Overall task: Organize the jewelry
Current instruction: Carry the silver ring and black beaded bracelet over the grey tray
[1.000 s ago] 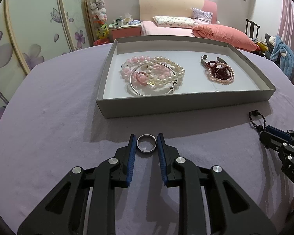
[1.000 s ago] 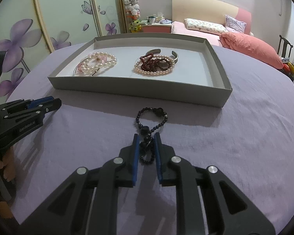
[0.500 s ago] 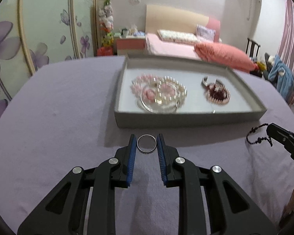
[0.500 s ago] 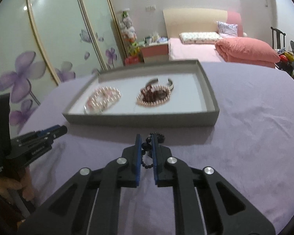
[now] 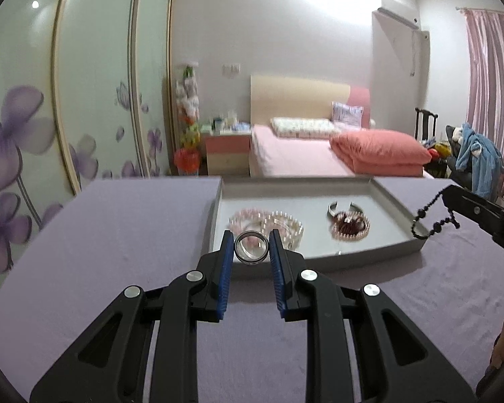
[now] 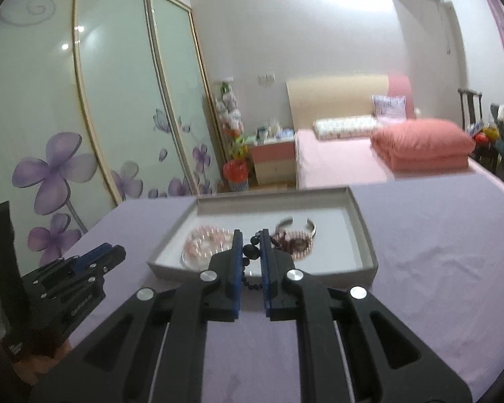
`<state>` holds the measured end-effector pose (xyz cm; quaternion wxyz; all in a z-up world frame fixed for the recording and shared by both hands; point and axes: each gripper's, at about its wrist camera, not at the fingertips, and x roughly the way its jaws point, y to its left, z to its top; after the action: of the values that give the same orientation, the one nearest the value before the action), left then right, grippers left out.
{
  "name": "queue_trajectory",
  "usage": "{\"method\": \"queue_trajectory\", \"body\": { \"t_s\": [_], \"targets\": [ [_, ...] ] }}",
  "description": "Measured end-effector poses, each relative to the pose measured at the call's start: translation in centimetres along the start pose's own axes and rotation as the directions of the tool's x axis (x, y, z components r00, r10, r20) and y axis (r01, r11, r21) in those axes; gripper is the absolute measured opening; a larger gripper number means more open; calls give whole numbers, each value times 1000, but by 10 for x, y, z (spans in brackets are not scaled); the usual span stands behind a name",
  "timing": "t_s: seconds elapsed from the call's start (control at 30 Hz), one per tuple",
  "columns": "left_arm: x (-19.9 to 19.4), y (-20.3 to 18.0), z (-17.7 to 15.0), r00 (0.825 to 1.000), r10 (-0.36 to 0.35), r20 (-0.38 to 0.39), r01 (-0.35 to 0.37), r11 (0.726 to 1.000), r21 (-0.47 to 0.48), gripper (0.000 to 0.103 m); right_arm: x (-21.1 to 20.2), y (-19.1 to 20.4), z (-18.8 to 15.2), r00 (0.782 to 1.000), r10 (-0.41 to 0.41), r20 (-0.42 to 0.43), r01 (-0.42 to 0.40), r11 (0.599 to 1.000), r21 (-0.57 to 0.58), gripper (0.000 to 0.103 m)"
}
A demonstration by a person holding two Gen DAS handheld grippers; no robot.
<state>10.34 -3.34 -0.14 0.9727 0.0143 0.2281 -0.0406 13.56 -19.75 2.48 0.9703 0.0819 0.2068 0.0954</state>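
Blown-out ceiling glare, soft fisheye blur

Left wrist view: the silver ring [image 5: 251, 252] and the left gripper [image 5: 251, 239] cover part of the pearl and pink bead pile [image 5: 279, 225]; individual strands cannot be separated. The right gripper [image 5: 453, 198] is cut off by the right frame edge. Right wrist view: the black bead bracelet [image 6: 251, 252] is mostly hidden between the blue pads [image 6: 237, 262]. The bangle [image 6: 295, 226] and dark red beads [image 6: 294, 243] are blurred. Items on the nightstand [image 6: 274, 154], mid-frame, are too small to identify.
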Motion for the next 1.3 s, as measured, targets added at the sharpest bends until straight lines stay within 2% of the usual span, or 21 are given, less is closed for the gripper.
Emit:
{"method": "queue_trajectory", "body": {
  "t_s": [0.23, 0.53, 0.83, 1.3],
  "targets": [
    [-10, -4, 10, 995, 30, 96, -31, 999, 12, 23, -9, 15, 7, 992, -55, 114, 61, 997, -49, 11],
    [-8, -5, 18, 990, 31, 140, -31, 1000, -4, 23, -6, 31, 15, 970, -103, 221, 129, 986, -104, 11],
    [-5, -6, 21, 985, 13, 171, -12, 1000, -6, 23, 5, 26, 17, 960, -132, 246, 156, 985, -78, 11],
    [8, -7, 23, 990, -1, 138, 3, 1000, -18, 23, 15, 22, 15, 963, -138, 232, 159, 985, -73, 11]
  ]
}}
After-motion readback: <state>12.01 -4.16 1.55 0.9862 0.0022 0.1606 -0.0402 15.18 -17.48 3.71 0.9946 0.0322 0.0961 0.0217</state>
